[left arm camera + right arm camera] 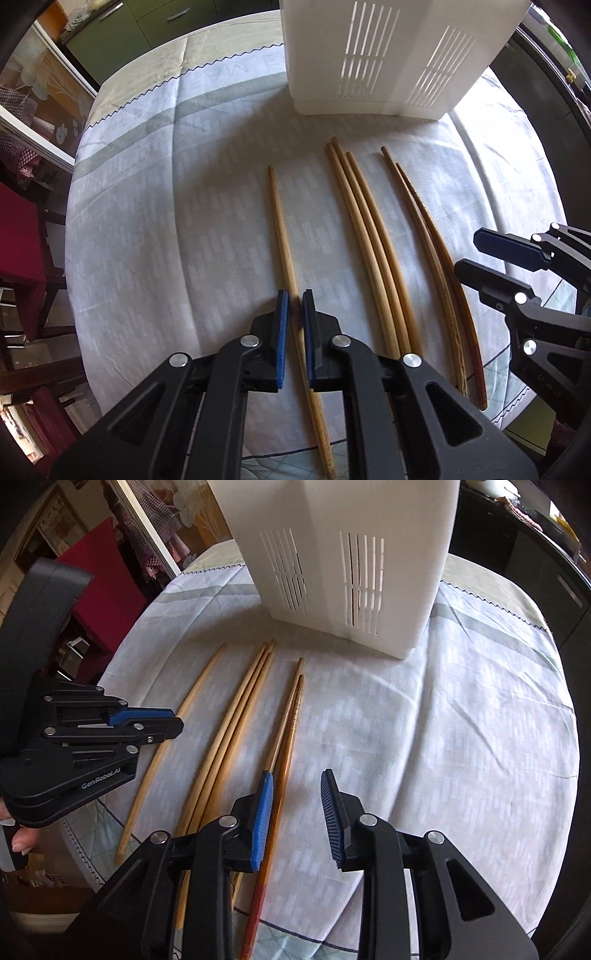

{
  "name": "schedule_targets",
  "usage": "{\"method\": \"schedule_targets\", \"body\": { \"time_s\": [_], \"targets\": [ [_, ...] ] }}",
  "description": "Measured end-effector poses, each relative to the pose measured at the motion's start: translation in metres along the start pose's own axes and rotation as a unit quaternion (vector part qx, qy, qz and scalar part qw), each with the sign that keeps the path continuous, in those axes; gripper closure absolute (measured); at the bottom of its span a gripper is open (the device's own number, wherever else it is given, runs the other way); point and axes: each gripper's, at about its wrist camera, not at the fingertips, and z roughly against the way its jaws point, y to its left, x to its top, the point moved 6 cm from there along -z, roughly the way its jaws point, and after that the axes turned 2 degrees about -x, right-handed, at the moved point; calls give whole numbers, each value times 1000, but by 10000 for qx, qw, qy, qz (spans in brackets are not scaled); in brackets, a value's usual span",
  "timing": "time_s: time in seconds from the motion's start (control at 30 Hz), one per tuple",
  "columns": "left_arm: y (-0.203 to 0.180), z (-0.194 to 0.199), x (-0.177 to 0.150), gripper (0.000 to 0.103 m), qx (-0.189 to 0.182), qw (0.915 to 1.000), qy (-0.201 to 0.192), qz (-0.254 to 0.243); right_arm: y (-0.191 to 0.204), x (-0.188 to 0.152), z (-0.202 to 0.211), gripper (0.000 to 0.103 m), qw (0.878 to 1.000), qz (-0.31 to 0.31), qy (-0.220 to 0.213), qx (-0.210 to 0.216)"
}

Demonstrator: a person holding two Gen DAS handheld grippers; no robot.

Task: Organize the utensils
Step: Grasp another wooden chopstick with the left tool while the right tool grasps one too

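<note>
**Chopsticks lined up in front of the white caddy**

So we've got a white slotted utensil holder [399, 55] standing upright at the far side of the table, on a pale checked tablecloth [166, 221]. We can't see into it from either wrist view, only its outer walls with the vertical slits, so no idea what's inside.

In front of it, six chopsticks lie roughly parallel on the cloth. Furthest left is a single light chopstick [282, 236], apart from the others. Then a tight bunch of three light chopsticks [369, 240] touching each other, and beside those a darker pair [432, 240] (one has ridged rings near the tip and a reddish butt end).

Our left gripper [294, 301] sits low over the single chopstick with its blue pads just either side of it, nearly closed; we can't tell whether they actually pinch it. Our right gripper [297, 781] has its jaws spread wide, the left pad overlapping the darker pair, holding nothing.

Around the table: green cabinets [155, 22] behind and a red chair [107, 587] off to the left.
</note>
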Motion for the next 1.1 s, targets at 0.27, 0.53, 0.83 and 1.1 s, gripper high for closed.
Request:
{"method": "schedule_targets", "body": {
  "time_s": [0.27, 0.53, 0.83, 1.1],
  "targets": [
    [9, 1, -3, 95, 10, 10000, -40, -44, 14, 8, -17, 84, 9984, 247, 127, -499],
    [8, 1, 17, 84, -28, 9999, -19, 166, 20, 25, -27, 85, 9968, 347, 110, -716],
    [5, 4, 39, 96, -74, 9998, -71, 188, 13, 31, -26, 96, 9976, 226, 99, -653],
    [3, 34, 33, 97, -245, 9986, -405, 229, -1, 28, 24, 96, 9987, -57, -425, -278]
  ]
}}
